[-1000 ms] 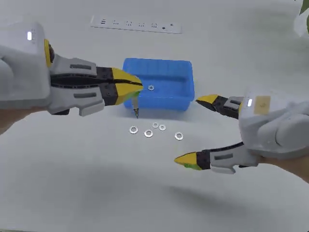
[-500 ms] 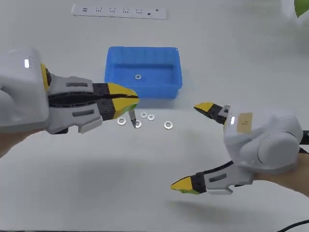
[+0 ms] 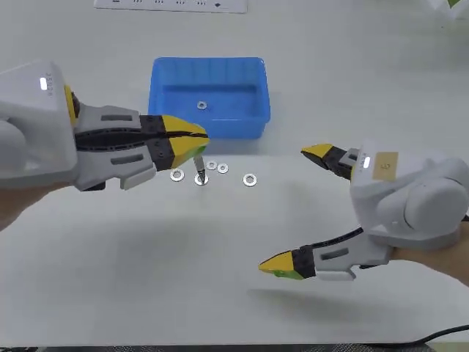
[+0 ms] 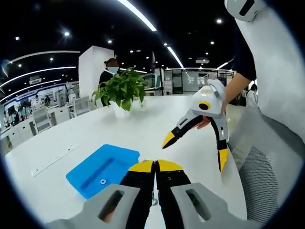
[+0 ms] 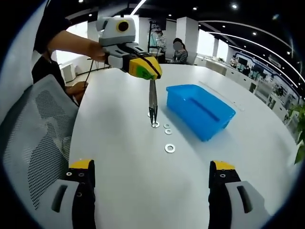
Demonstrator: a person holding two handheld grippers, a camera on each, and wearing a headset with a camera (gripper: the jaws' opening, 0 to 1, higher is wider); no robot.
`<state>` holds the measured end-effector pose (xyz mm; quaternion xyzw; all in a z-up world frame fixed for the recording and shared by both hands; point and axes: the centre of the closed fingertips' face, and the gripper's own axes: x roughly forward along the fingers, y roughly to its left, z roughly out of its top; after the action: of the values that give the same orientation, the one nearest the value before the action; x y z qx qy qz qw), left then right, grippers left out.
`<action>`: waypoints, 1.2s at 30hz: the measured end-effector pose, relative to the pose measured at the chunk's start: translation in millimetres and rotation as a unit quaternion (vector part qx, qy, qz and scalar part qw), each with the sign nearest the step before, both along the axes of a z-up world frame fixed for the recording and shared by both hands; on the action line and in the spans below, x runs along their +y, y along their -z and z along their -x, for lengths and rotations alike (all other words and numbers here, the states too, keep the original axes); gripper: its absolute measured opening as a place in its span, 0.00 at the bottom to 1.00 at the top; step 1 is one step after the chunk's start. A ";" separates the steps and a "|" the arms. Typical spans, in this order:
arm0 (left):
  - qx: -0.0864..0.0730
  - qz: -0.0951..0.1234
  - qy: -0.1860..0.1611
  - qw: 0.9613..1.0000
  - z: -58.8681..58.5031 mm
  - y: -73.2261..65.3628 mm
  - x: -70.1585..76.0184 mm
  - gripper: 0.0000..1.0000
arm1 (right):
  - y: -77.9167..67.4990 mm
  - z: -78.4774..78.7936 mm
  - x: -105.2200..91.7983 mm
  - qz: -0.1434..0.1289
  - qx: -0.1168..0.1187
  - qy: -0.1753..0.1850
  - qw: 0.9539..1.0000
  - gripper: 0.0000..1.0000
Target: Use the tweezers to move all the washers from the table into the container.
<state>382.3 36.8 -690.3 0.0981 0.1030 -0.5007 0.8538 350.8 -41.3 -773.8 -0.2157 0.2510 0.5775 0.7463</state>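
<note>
While left tool (image 3: 204,140) clamps tweezers (image 3: 198,166), tips meet — seemingly — a washer (image 3: 201,180).

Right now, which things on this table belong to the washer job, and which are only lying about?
For the job: tweezers, held in left tongs; loose washers; blue container, holding one washer.
Lying about: power strip; potted plant.

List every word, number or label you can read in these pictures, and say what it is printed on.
No text can be read.
Tan sticker behind the right claw: mark too blurred to read.
Power strip: markings too small to read.
</note>
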 end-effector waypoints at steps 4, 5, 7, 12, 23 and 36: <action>0.008 0.003 0.006 1.000 1.9 2.4 -2.5 0.05 | -0.3 0.5 -0.3 -0.001 0.002 0.001 1.000 1.00; 0.007 0.000 0.005 1.000 1.6 2.7 -1.8 0.05 | 0.0 0.5 -0.3 -0.001 0.003 0.001 1.000 1.00; 0.009 0.000 0.003 1.000 0.8 2.7 -0.7 0.05 | 1.3 0.6 0.5 -0.002 0.006 0.001 1.000 1.00; 0.008 -0.008 0.010 1.000 3.5 2.6 -1.5 0.05 | 1.4 4.4 9.2 -0.011 0.013 -0.007 1.000 0.99; 0.023 -0.039 0.023 0.999 2.2 4.0 -2.6 0.04 | -6.2 -3.1 54.7 -0.038 0.015 -0.074 0.996 0.83; 0.038 -0.037 0.022 0.998 1.6 5.8 -2.0 0.05 | -6.5 -14.8 94.4 -0.063 0.029 -0.125 0.990 0.46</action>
<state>380.7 34.8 -696.1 0.1128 0.1515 -0.5186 0.8339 365.6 53.1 -767.2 -0.1805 0.2069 0.6868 0.6730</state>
